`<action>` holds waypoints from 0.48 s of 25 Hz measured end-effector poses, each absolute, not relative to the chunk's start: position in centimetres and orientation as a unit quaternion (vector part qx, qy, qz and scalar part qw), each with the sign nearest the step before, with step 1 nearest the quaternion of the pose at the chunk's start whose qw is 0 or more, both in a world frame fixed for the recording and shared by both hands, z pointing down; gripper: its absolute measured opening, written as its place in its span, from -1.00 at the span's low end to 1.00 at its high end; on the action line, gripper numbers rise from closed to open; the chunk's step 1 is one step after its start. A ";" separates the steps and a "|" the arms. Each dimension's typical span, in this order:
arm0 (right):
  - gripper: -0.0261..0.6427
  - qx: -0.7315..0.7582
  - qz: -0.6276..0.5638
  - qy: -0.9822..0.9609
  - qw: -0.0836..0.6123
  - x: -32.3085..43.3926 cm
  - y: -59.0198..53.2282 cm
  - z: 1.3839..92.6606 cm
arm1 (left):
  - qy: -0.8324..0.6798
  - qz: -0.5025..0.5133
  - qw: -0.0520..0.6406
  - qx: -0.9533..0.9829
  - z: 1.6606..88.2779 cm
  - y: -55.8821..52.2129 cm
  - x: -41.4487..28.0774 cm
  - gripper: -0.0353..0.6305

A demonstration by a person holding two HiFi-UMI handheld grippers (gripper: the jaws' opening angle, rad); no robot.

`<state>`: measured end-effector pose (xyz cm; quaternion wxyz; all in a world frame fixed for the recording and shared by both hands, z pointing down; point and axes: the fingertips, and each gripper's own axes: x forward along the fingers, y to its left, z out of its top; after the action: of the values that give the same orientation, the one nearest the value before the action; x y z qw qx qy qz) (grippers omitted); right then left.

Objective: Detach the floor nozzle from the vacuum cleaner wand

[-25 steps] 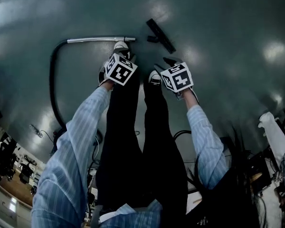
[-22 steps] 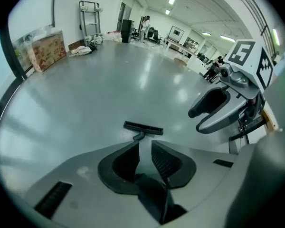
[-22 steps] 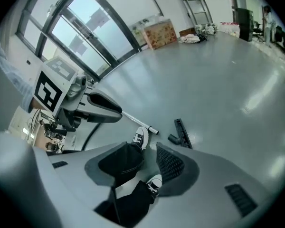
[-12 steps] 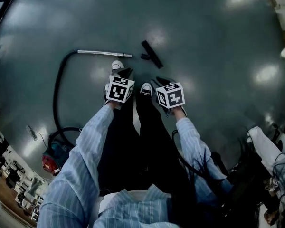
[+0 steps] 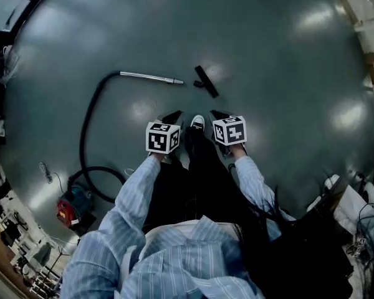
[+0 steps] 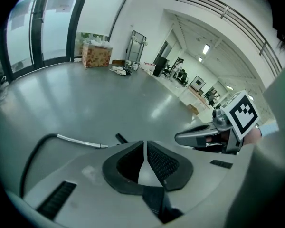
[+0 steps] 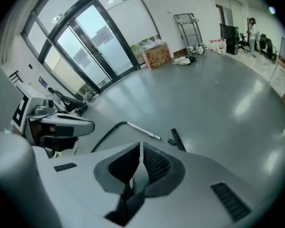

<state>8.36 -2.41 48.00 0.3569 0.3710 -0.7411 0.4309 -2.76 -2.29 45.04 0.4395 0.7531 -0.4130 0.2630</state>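
With the right gripper [image 7: 141, 151] being held shut and empty and the empty jaws of the left gripper [image 6: 143, 148] being closed, the nozzle [image 5: 206, 81] is being seen ahead on the floor [image 5: 280, 73], lying crosswise just beyond the wand [image 5: 151, 76] tip and nearer the right gripper.

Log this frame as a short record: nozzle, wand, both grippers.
floor nozzle: on the floor, apart from the wand's tip
wand: lying on the floor, hose attached
left gripper: held above the floor, jaws closing, all but together, nothing between
right gripper: held above the floor, shut, empty
task state: nozzle detached
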 end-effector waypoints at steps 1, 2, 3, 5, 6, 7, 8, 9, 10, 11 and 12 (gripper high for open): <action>-0.84 0.374 0.426 -0.742 0.357 7.9 -2.1 47.3 | -0.413 0.253 0.445 0.753 44.5 -1.3 -3.4 -0.81; -0.84 0.376 0.421 -0.745 0.356 7.3 -1.8 46.5 | -0.415 0.243 0.449 0.753 43.9 -0.4 -4.2 -0.81; -0.84 0.376 0.416 -0.749 0.354 6.5 -1.6 45.5 | -0.417 0.234 0.451 0.753 43.3 0.4 -5.1 -0.81; -0.84 0.372 0.410 -0.755 0.351 5.1 -0.4 43.5 | -0.420 0.219 0.456 0.753 41.8 2.3 -6.6 -0.81; -0.84 0.372 0.409 -0.756 0.350 4.7 0.5 42.6 | -0.417 0.213 0.457 0.756 41.0 3.4 -7.0 -0.81; -0.84 0.373 0.408 -0.757 0.349 4.3 1.5 41.8 | -0.410 0.209 0.457 0.761 40.2 4.5 -7.4 -0.81; -0.84 0.375 0.406 -0.758 0.346 3.7 2.6 41.2 | -0.401 0.205 0.455 0.768 39.4 5.7 -7.8 -0.81; -0.84 0.375 0.405 -0.760 0.343 2.8 3.7 40.7 | -0.394 0.203 0.450 0.775 38.8 7.0 -8.6 -0.81; -0.84 0.376 0.404 -0.761 0.341 1.7 4.9 40.2 | -0.390 0.203 0.443 0.781 38.1 8.3 -9.5 -0.81; -0.84 0.375 0.404 -0.763 0.339 0.4 6.3 39.7 | -0.388 0.202 0.436 0.787 37.4 9.8 -10.6 -0.81; -0.84 0.375 0.405 -0.764 0.335 -0.8 7.6 39.2 | -0.387 0.202 0.429 0.791 36.8 11.3 -11.7 -0.81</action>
<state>-0.84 7.64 39.17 0.3351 0.3750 -0.7636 0.4050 -11.73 11.28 36.75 0.4294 0.7907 -0.3871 0.2016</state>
